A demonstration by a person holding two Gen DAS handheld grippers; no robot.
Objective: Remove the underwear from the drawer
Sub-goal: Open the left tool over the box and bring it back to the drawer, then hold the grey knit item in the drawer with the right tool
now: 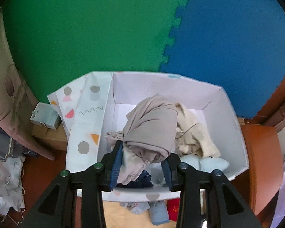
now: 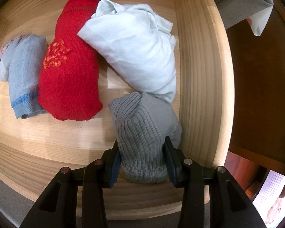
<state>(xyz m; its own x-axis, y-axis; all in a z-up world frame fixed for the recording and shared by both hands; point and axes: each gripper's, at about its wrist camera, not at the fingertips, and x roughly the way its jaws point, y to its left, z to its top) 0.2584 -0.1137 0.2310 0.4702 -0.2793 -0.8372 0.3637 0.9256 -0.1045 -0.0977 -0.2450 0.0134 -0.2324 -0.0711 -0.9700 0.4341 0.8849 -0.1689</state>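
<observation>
In the right wrist view a wooden drawer (image 2: 199, 76) holds a grey ribbed garment (image 2: 144, 133), a red knitted one (image 2: 70, 66), a pale blue-white one (image 2: 134, 47) and a light blue one (image 2: 22, 79). My right gripper (image 2: 142, 159) has its fingers on both sides of the grey ribbed garment, closed against it. In the left wrist view my left gripper (image 1: 142, 163) is over a white patterned box (image 1: 235, 133) and holds a taupe and pale floral bundle of cloth (image 1: 150, 133) between its fingers.
The box also holds a cream garment (image 1: 195, 133), a pale blue one (image 1: 205, 163) and dark cloth. Behind it lie green (image 1: 85, 28) and blue (image 1: 237, 38) foam mats. A brown surface (image 1: 262, 161) is on the right; cloth piles are on the left.
</observation>
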